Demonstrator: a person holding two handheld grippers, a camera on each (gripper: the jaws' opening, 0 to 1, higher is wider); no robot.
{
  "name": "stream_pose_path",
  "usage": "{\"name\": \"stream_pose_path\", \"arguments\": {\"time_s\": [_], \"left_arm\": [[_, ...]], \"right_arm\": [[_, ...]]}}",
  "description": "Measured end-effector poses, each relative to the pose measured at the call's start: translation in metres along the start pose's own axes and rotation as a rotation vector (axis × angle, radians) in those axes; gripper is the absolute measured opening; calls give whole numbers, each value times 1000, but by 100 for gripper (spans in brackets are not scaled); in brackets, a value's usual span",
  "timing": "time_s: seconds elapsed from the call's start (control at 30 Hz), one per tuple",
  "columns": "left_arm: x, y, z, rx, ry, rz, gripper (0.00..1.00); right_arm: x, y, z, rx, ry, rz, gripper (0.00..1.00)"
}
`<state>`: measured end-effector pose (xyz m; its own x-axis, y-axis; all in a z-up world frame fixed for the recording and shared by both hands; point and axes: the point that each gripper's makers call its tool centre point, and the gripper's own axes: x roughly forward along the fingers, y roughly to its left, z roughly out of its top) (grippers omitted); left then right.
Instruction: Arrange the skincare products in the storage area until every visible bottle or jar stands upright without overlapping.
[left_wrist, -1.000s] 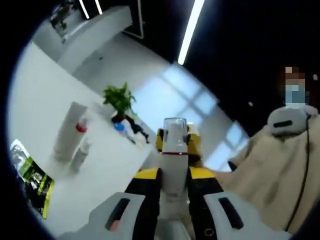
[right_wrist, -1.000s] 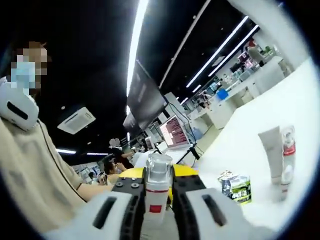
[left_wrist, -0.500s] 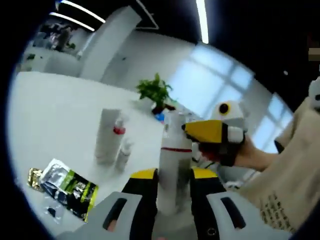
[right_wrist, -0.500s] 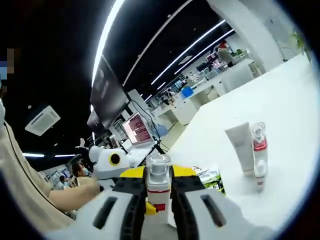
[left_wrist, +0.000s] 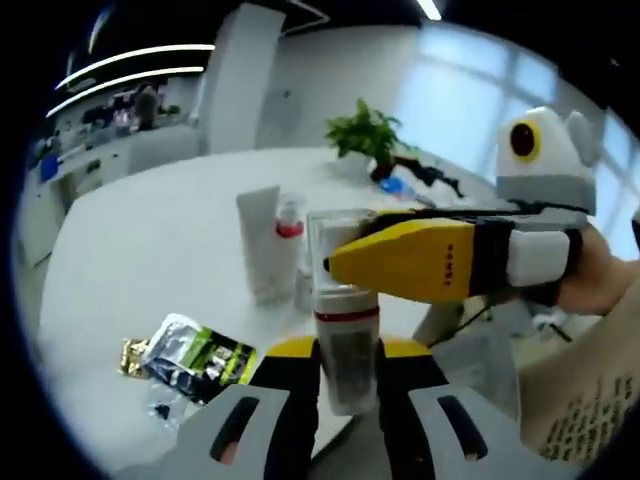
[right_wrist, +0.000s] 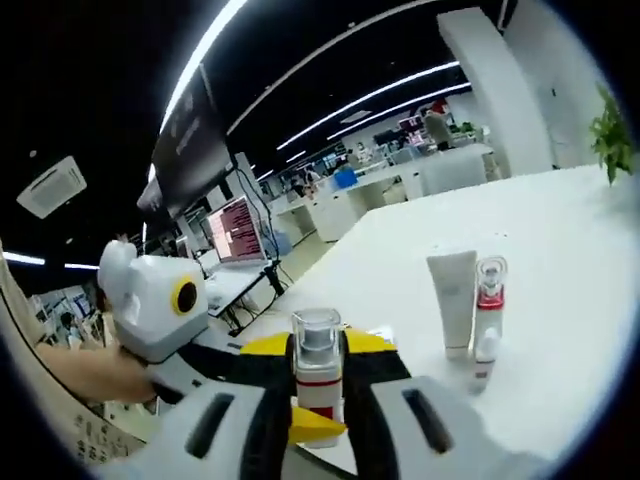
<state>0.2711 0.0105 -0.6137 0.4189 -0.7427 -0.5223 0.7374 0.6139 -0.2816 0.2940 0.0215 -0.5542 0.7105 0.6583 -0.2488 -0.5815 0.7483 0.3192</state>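
Note:
A pump bottle (left_wrist: 346, 322) with a clear cap and a red band stands between the jaws of my left gripper (left_wrist: 345, 365), which is shut on its lower body. My right gripper (left_wrist: 425, 262) comes in from the right, its yellow finger across the cap. In the right gripper view the same bottle (right_wrist: 317, 352) sits pinched in my right gripper (right_wrist: 318, 400), and my left gripper (right_wrist: 262, 346) shows behind it. On the white table (left_wrist: 140, 250) stand a white tube (left_wrist: 262, 242) and a red-banded bottle (left_wrist: 290, 222), side by side and upright.
A green and silver sachet (left_wrist: 195, 355) lies flat on the table near its front edge. A potted plant (left_wrist: 366, 132) stands at the far side. A small white bottle (right_wrist: 484, 350) stands before the tube (right_wrist: 452, 300). Desks and a monitor (right_wrist: 235, 230) are beyond.
Both views have swung down toward the table, and the person has left them. In the left gripper view the right gripper's yellow finger now lies across the bottle's cap.

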Motion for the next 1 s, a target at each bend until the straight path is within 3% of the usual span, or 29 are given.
{"name": "stream_pose_path", "arguments": {"time_s": [0.2, 0.3, 0.5, 0.67, 0.7, 0.87, 1.0], "left_arm": [[-2, -4, 0, -33, -24, -49, 17], [-5, -13, 2, -3, -39, -135, 17], [-11, -28, 7, 112, -47, -266, 17], [-14, -33, 10, 202, -49, -339, 17], [-15, -36, 12, 229, -49, -381, 17], [-8, -38, 14, 297, -23, -414, 17], [1, -37, 16, 319, -12, -427, 17]], "right_arm": [[-3, 3, 2, -67, -21, 57, 19], [-7, 7, 5, -127, -25, 119, 20], [-17, 18, 10, -178, -37, 238, 22], [-25, 21, 13, -216, -47, 296, 22], [-27, 21, 14, -213, -53, 313, 22], [-29, 19, 15, -217, -51, 315, 22], [-28, 12, 15, -219, -61, 277, 22]]}}
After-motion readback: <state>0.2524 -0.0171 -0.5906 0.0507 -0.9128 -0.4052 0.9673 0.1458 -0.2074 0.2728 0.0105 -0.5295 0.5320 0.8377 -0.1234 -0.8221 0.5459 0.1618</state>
